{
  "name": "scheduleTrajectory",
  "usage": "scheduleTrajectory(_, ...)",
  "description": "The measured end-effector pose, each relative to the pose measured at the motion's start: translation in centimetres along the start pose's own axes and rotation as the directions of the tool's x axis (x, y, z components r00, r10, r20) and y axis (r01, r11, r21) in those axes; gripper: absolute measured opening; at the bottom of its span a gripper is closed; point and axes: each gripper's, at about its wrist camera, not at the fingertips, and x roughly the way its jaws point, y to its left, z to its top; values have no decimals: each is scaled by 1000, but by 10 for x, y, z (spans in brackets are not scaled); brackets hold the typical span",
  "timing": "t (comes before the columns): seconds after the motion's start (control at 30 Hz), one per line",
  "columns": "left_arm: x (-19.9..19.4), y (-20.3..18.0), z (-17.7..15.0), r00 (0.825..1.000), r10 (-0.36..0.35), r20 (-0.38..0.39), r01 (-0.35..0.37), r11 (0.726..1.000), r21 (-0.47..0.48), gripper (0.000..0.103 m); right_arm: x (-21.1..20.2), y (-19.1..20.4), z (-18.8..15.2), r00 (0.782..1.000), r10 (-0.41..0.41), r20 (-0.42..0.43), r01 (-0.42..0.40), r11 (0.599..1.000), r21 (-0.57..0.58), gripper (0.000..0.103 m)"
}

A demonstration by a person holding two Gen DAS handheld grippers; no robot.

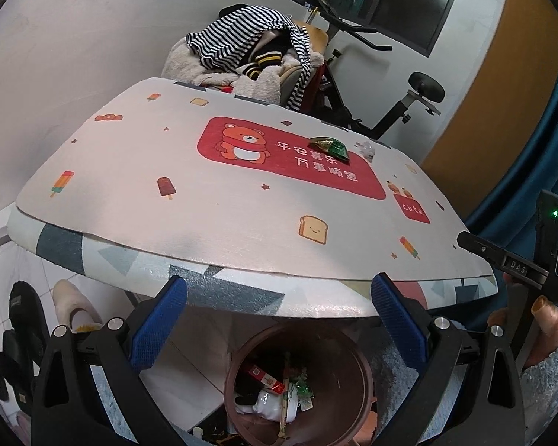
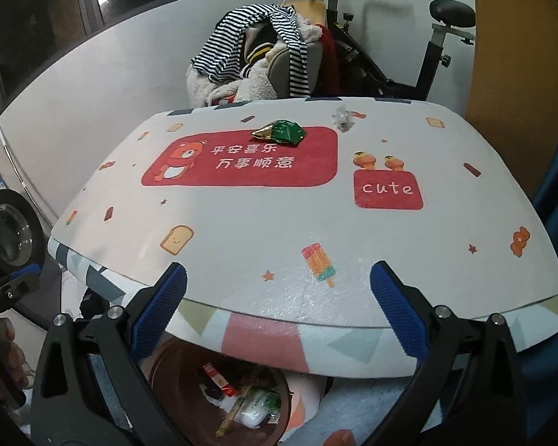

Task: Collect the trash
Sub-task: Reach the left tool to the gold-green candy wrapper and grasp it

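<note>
A crumpled green and gold wrapper (image 1: 329, 146) (image 2: 280, 131) lies on the far part of the table (image 1: 241, 223) (image 2: 264, 223), on the red bear print. A small clear plastic scrap (image 1: 367, 149) (image 2: 343, 118) sits just right of it. Under the table's near edge stands a brown bin (image 1: 348, 368) (image 2: 167, 375) holding several pieces of trash. My left gripper (image 1: 279, 316) hangs open above the bin, empty. My right gripper (image 2: 279, 312) is open too, at the near table edge, far from the wrapper.
A chair piled with striped and fleecy clothes (image 1: 249, 55) (image 2: 264, 55) stands behind the table, an exercise bike (image 1: 390, 85) (image 2: 409, 55) beside it. Slippers (image 1: 22, 319) lie on the floor at left. A washing machine (image 2: 7, 238) is at far left.
</note>
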Motion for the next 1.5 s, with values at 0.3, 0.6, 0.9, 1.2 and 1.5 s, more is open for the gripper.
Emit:
scheduleTrajectory(0.3, 33, -7, 30, 999, -22, -33, 23, 999, 44, 97, 7, -28, 33, 998, -65, 10, 64, 995, 79, 97)
scheduleTrajectory(0.6, 125, -47, 119, 989, -136, -65, 142, 984, 106, 94, 37, -65, 71, 994, -108, 12, 104, 978, 180, 97)
scheduleTrajectory(0.9, 284, -65, 199, 962, -226, -151, 221, 974, -52, 78, 78, -107, 100, 992, -122, 15, 111, 941, 319, 91)
scheduleTrajectory(1.2, 375, -86, 228, 966, -177, -188, 176, 984, -21, 78, 104, -131, 110, 990, -144, -7, 137, 930, 340, 90)
scheduleTrajectory(1.5, 395, -113, 214, 973, -45, -226, 94, 973, 210, 56, 116, -138, 111, 987, -159, -27, 158, 930, 331, 90)
